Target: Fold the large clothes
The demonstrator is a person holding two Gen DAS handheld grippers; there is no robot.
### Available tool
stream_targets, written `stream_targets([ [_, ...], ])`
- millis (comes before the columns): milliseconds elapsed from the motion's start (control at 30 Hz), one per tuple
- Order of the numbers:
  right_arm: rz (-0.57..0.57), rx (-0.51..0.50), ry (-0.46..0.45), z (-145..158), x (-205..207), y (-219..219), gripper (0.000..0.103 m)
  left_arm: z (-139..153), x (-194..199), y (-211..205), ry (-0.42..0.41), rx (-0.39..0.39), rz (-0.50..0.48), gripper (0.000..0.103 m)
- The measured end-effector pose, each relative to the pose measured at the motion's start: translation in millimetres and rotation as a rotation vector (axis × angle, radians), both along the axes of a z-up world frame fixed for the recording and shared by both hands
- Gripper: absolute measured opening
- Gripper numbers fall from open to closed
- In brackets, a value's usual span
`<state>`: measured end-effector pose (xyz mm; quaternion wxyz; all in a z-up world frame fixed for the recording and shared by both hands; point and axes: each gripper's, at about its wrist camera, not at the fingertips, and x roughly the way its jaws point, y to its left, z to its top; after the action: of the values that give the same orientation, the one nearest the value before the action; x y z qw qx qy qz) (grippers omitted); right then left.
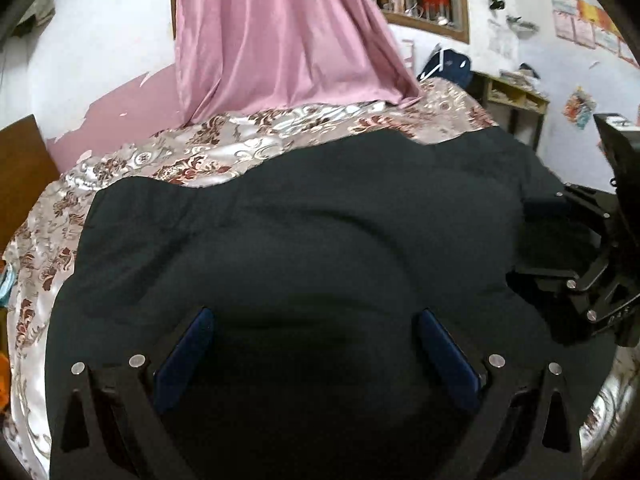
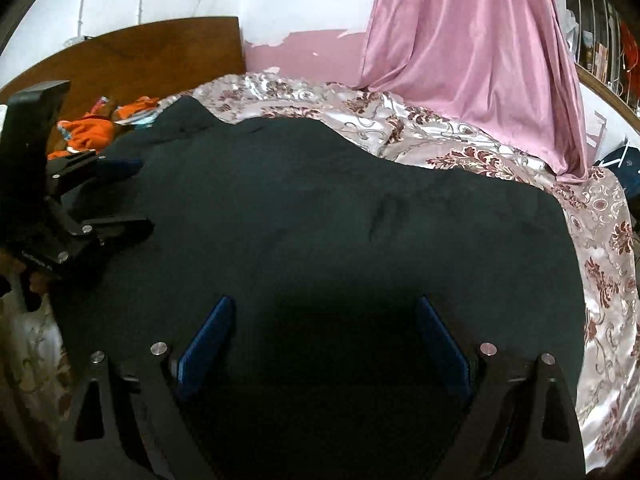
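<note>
A large dark garment point(image 1: 320, 220) lies spread over the bed and fills the middle of both views point(image 2: 320, 200). My left gripper point(image 1: 316, 314) hovers low over its near part, blue pads wide apart and open, with only flat cloth under the gap. The right wrist view shows the left gripper point(image 2: 136, 196) at the garment's left edge. My right gripper point(image 2: 324, 300) is also open over the near part of the cloth, gripping nothing. From the left wrist view, the right gripper point(image 1: 528, 236) sits at the garment's right edge.
A shiny floral bedspread point(image 1: 180, 152) covers the bed under the garment. A pink curtain point(image 1: 280, 40) hangs down onto the far side. A wooden headboard point(image 2: 140, 48) and orange clothes point(image 2: 88, 128) are at the left; a shelf point(image 1: 516, 96) stands at the right.
</note>
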<state>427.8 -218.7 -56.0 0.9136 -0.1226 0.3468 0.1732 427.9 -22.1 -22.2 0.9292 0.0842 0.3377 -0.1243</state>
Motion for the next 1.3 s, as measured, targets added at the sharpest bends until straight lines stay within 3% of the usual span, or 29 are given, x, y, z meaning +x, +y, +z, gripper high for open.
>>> stream_targets([
  [567,-0.15,-0.025,-0.018,-1,101,8,0.096,-5,96,14,0.032,0.014,0.126,0.103],
  [833,-0.196,0.044,0.028,-9,132,-11,0.096,-7,133,30,0.055,0.067,0.213,0.103],
  [1033,-0.218,0.133,0.057,-17,143,-30,0.096,-18,146,47,0.1,-0.006,0.237,0.103],
  [1167,-0.214,0.207,0.064,-27,147,-36,0.097,-26,146,50,0.08,-0.054,0.241,0.103],
  [1300,-0.217,0.218,0.057,-34,149,-34,0.098,-30,148,51,0.078,-0.082,0.24,0.103],
])
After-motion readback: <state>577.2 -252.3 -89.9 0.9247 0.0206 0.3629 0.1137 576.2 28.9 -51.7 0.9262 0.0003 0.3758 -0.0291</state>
